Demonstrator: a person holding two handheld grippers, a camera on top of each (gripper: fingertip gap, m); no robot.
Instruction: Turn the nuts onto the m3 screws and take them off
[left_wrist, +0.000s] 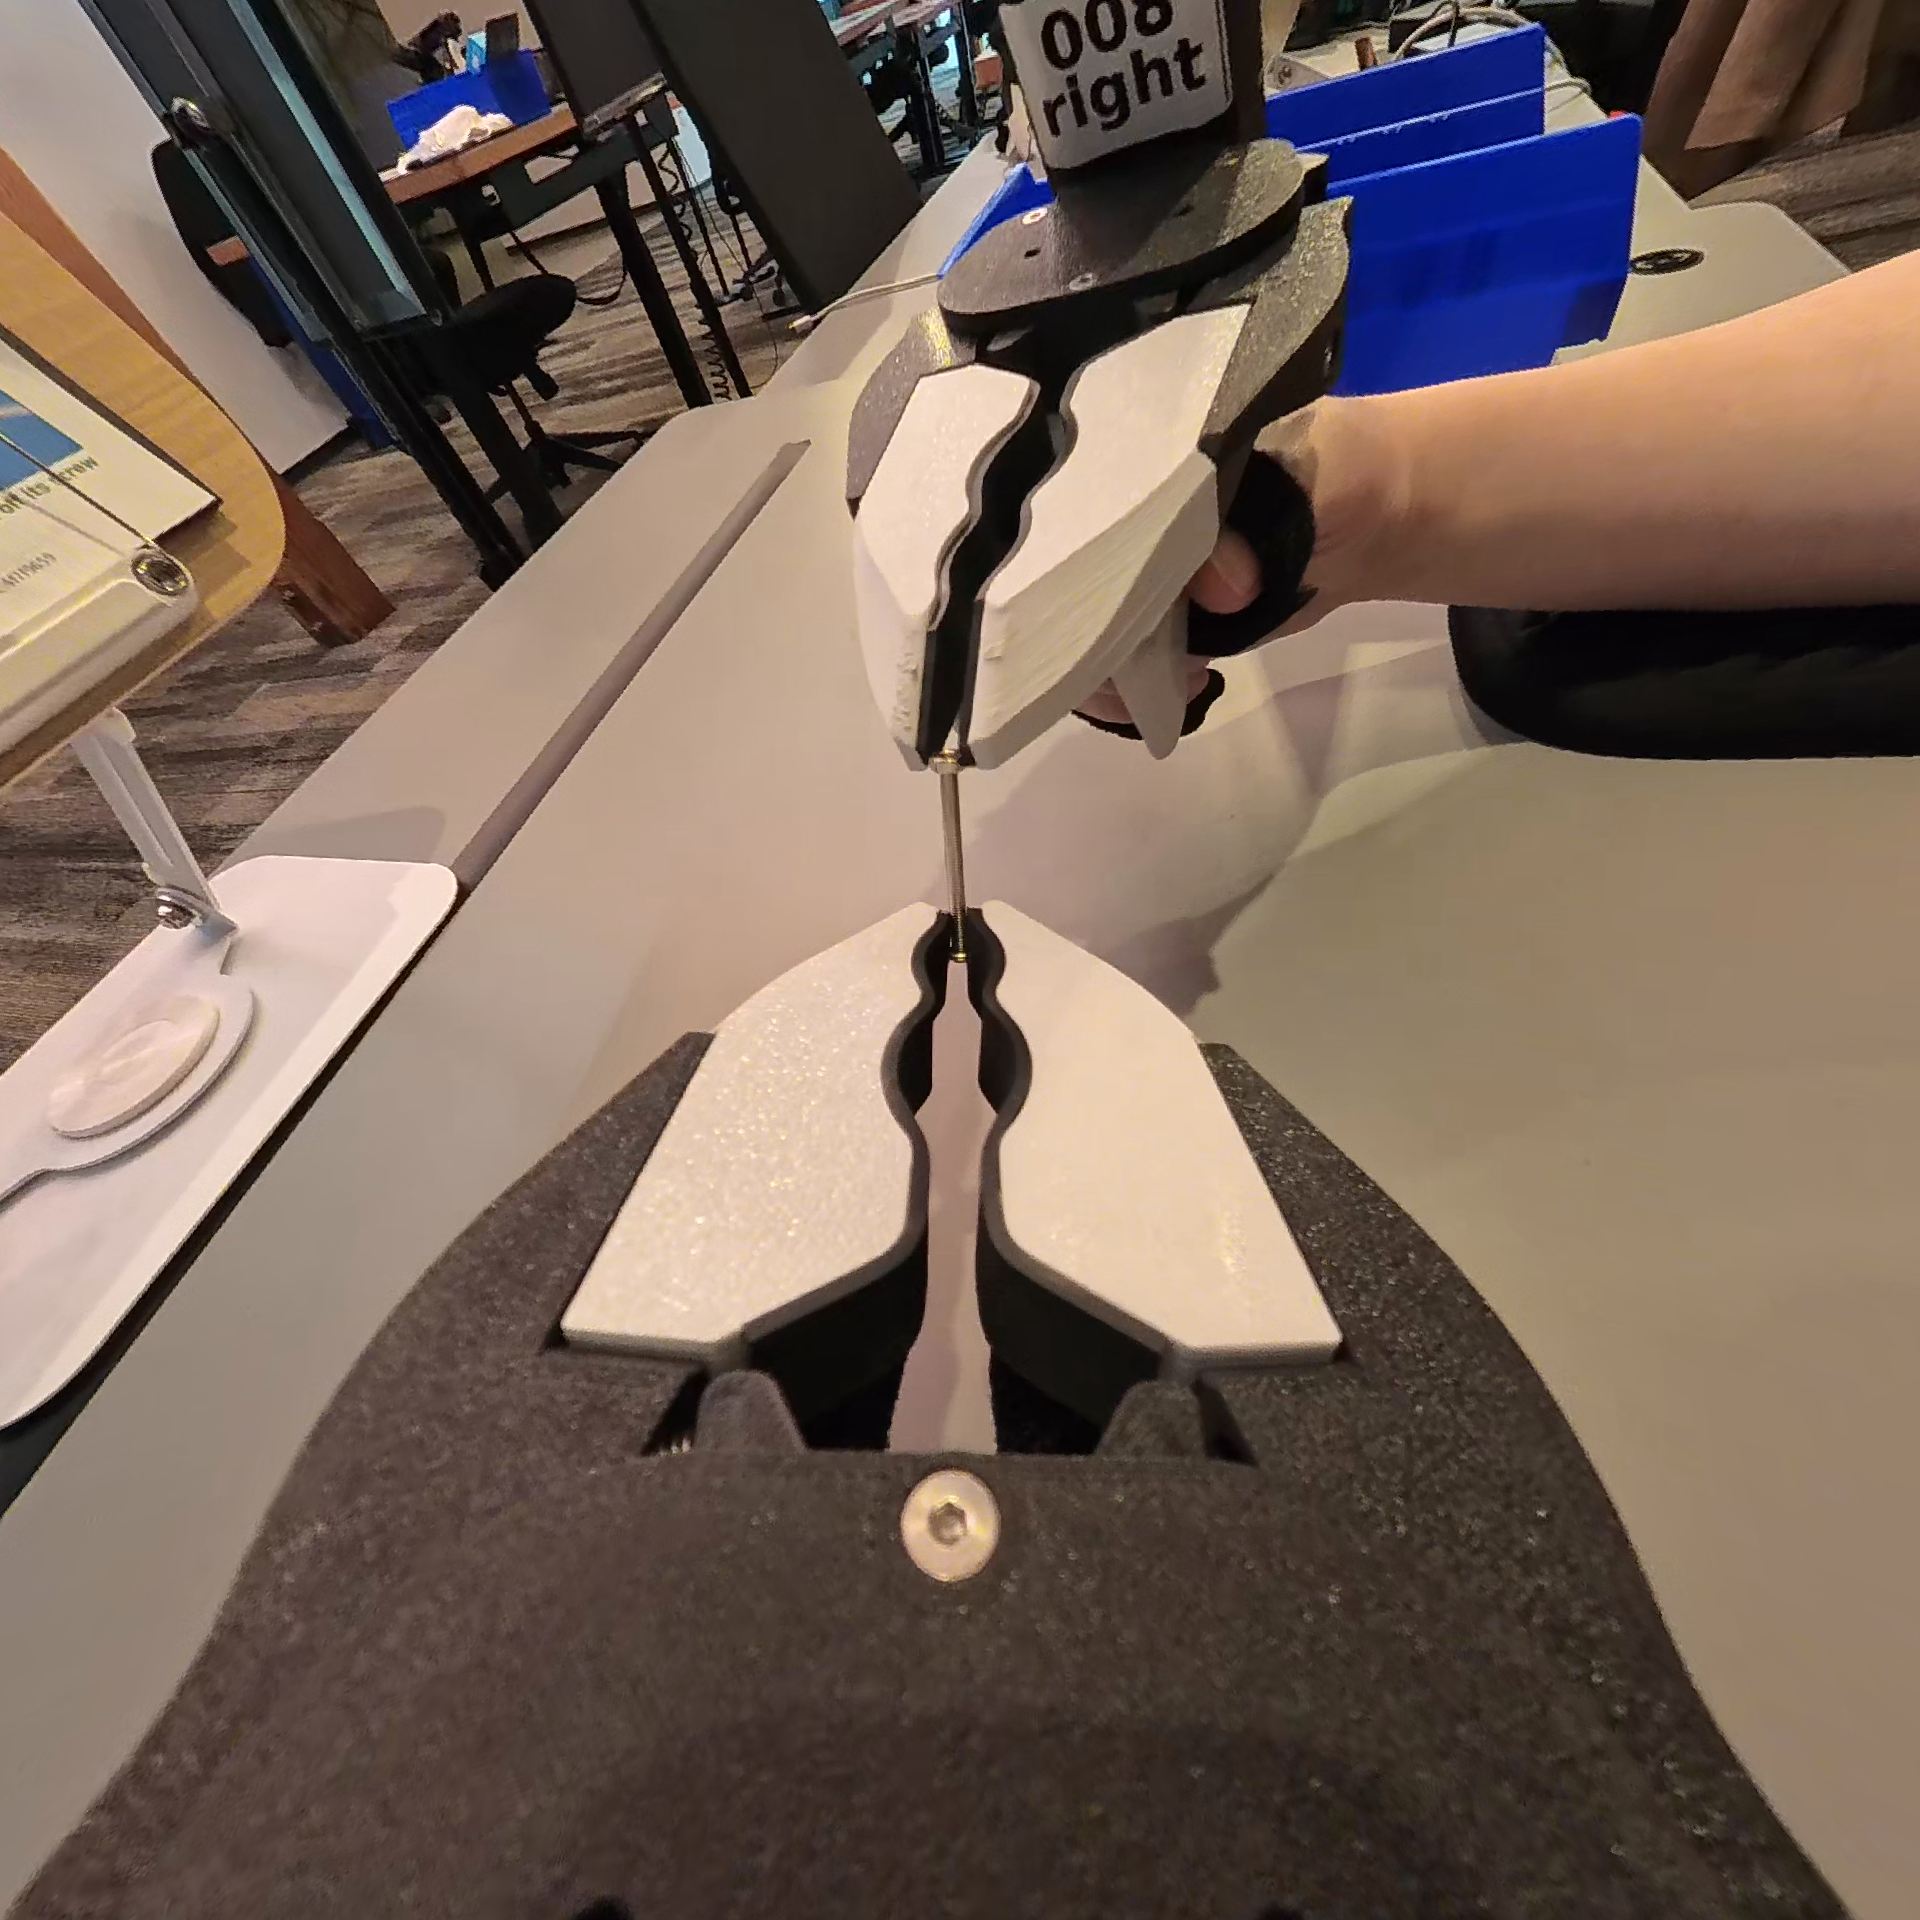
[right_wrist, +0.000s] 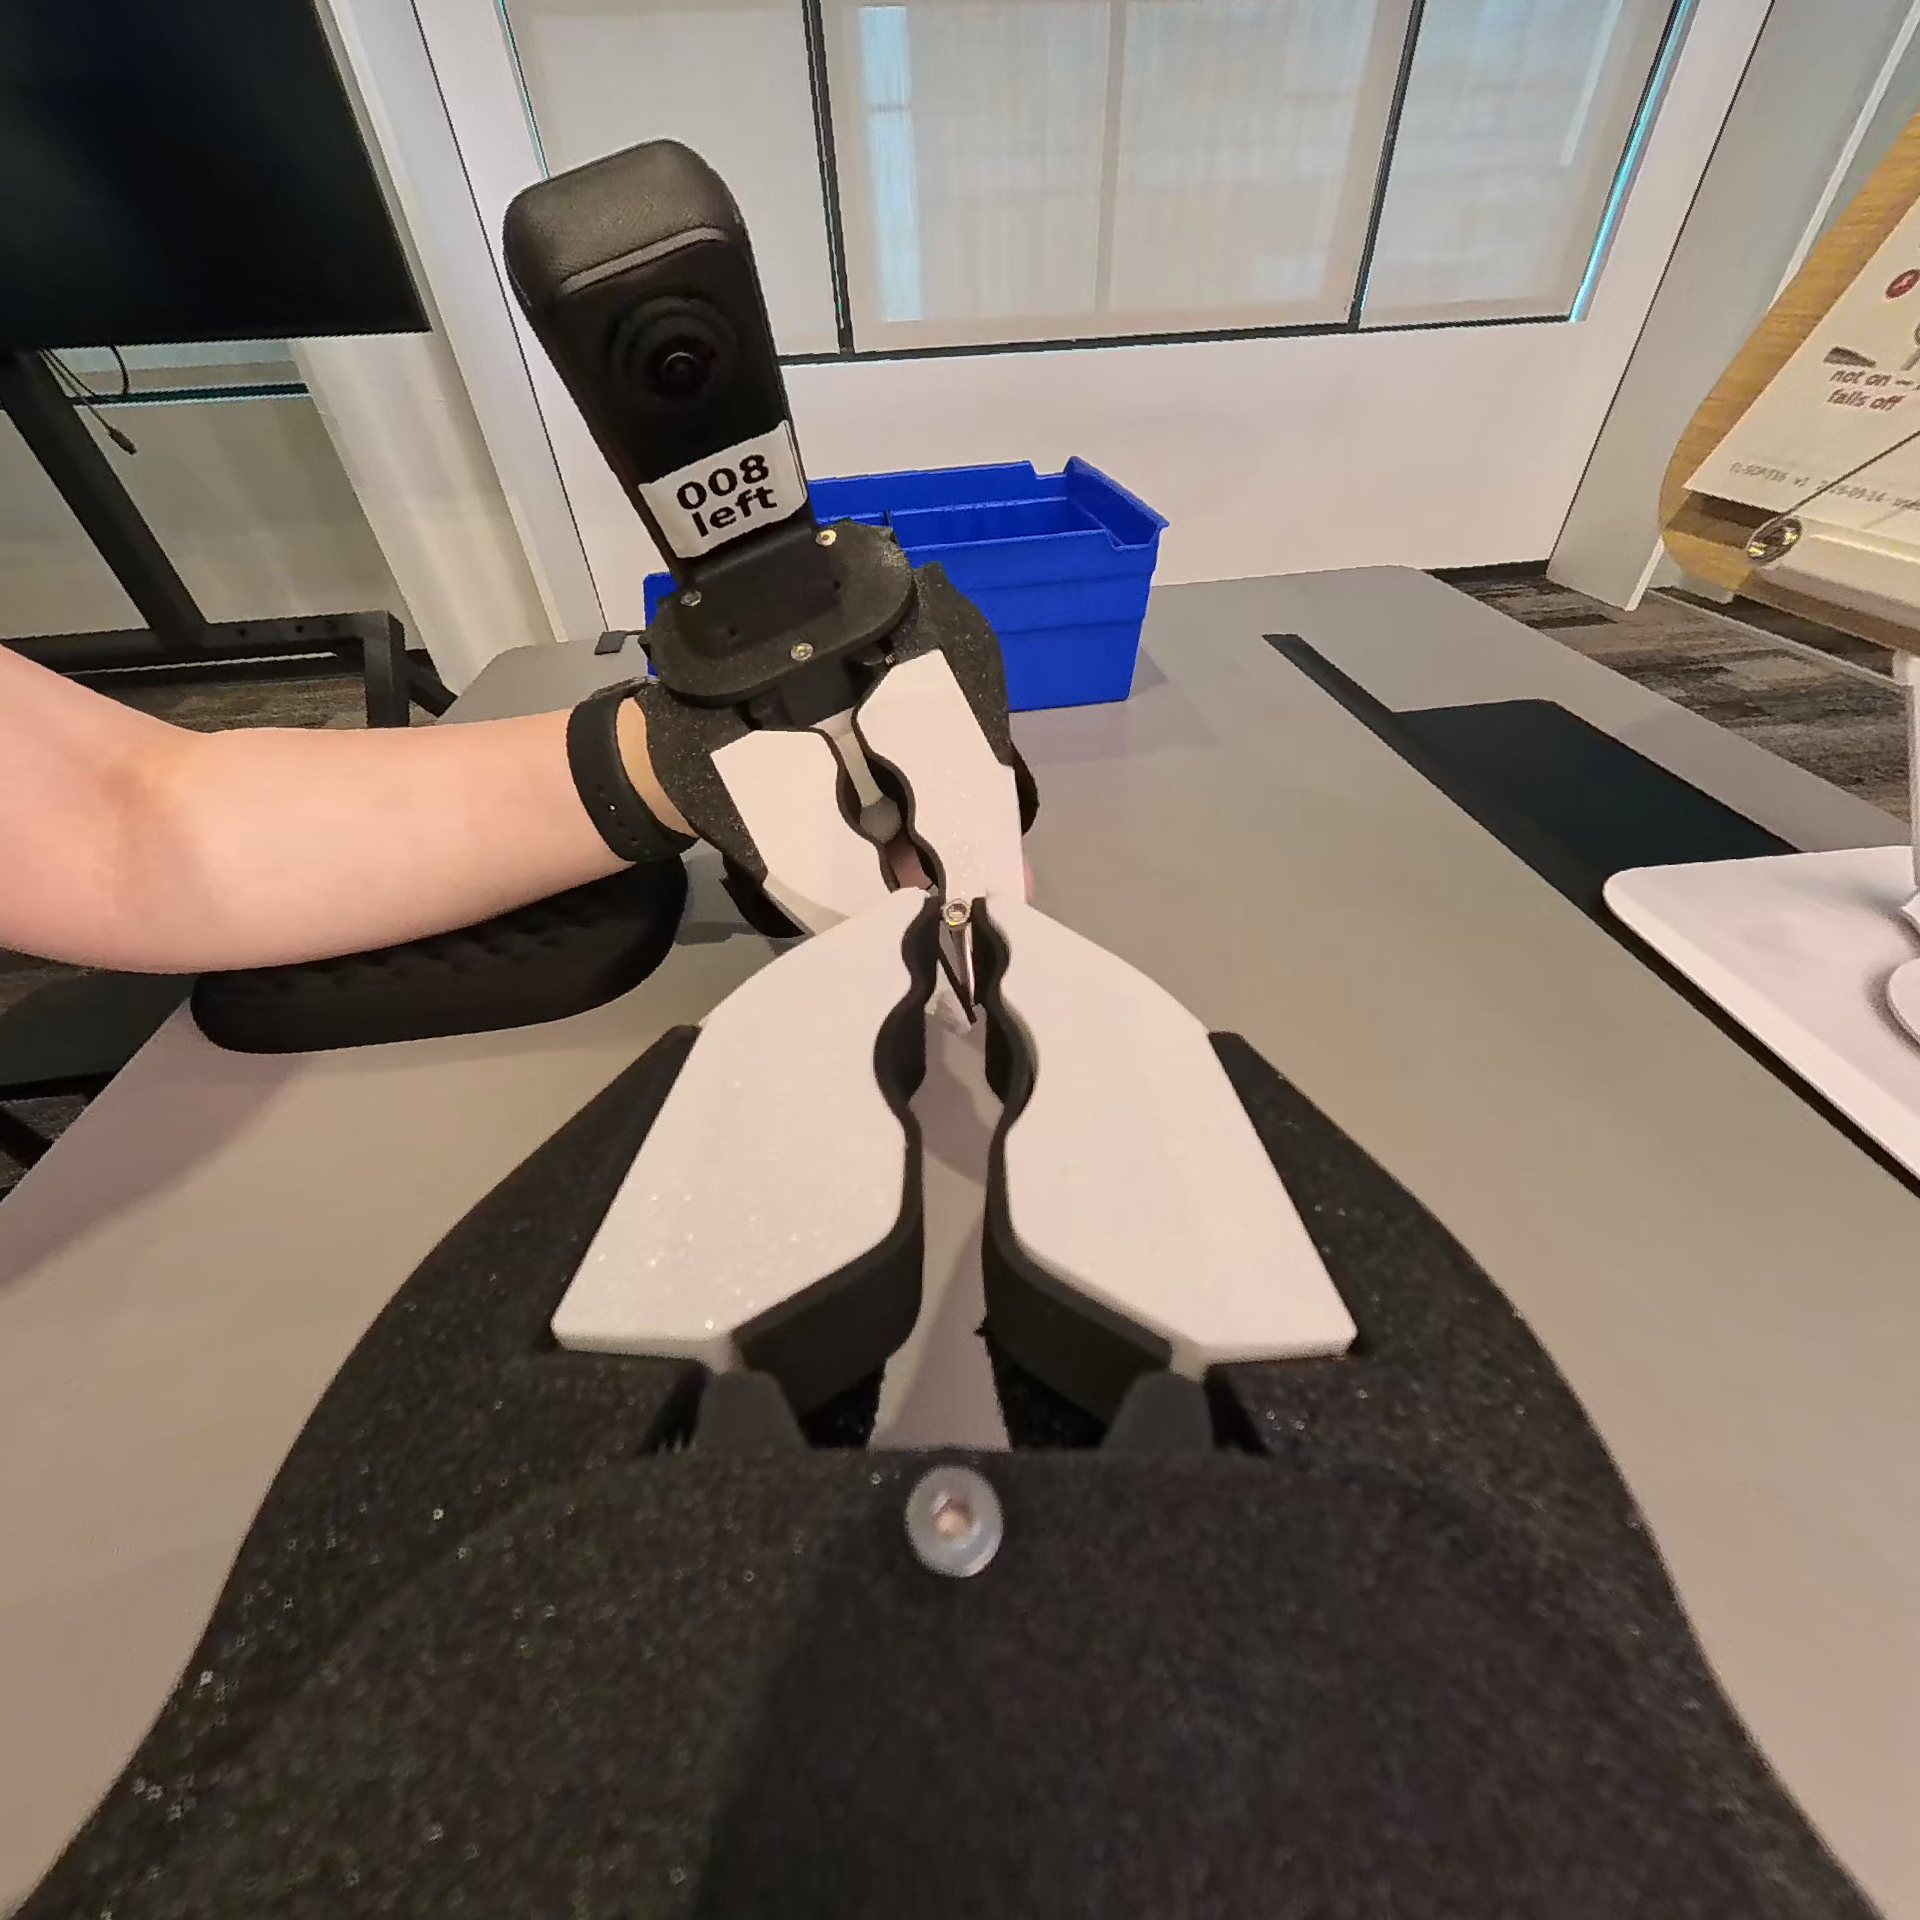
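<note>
A thin silver M3 screw (left_wrist: 953, 842) hangs in the air between my two grippers above the grey table (left_wrist: 1507, 1091). My right gripper (left_wrist: 948, 756) points down from above and is shut on the screw's head (right_wrist: 954, 914). My left gripper (left_wrist: 961, 925) is shut on a small brass-coloured nut (left_wrist: 962, 943) at the screw's lower end. In the right wrist view my right gripper (right_wrist: 956, 906) pinches the head, and the shaft (right_wrist: 963, 971) runs down between its fingers. The left gripper's white fingers (right_wrist: 790, 821) reach in from behind; its tips are hidden there.
A blue bin (right_wrist: 1039, 582) stands at the table's far side, also in the left wrist view (left_wrist: 1475, 208). A black wrist rest (right_wrist: 436, 966) lies under the left forearm. A white stand base (left_wrist: 208, 1039) and a wooden board with a sheet (right_wrist: 1787, 416) stand at the side. My two grippers' fingertips are within a few centimetres of each other.
</note>
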